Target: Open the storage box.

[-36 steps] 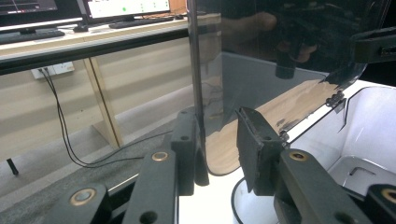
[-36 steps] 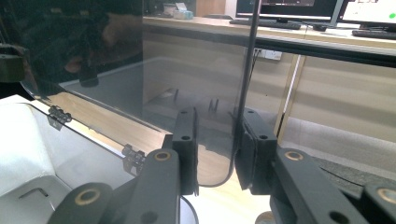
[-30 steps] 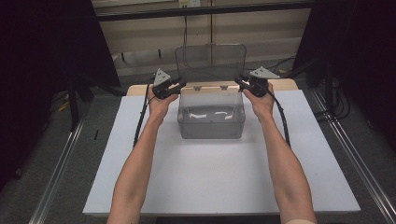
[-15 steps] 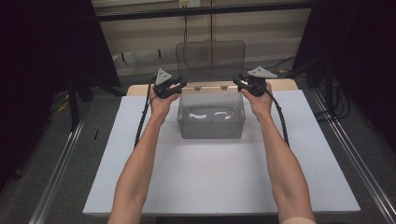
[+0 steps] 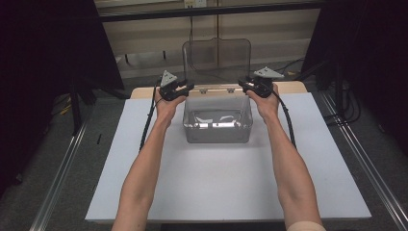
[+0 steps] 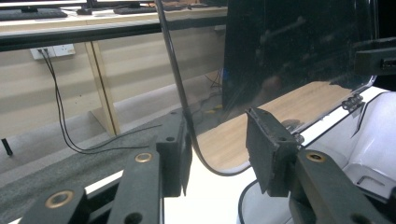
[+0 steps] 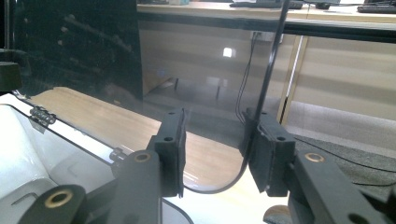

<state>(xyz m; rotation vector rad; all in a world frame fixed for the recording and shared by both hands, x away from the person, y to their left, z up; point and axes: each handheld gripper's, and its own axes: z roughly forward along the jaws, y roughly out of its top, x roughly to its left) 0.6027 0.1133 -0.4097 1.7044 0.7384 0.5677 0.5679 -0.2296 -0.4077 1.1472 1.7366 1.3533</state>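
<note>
My left gripper [image 5: 186, 88] and right gripper [image 5: 243, 85] sit at the two back corners of the clear rectangular plastic box [image 5: 218, 120] on the white board [image 5: 202, 178]. Its tinted transparent hinged lid [image 5: 216, 60] stands upright between them. Both sets of jaws are part open, each straddling a rounded lower lid edge [image 6: 187, 116] [image 7: 261, 107]; contact unclear.

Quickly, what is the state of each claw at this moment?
Left claw: open, jaws either side of the clear lid's edge, not clamped.
Right claw: open, lid edge near one jaw, contact unclear.
</note>
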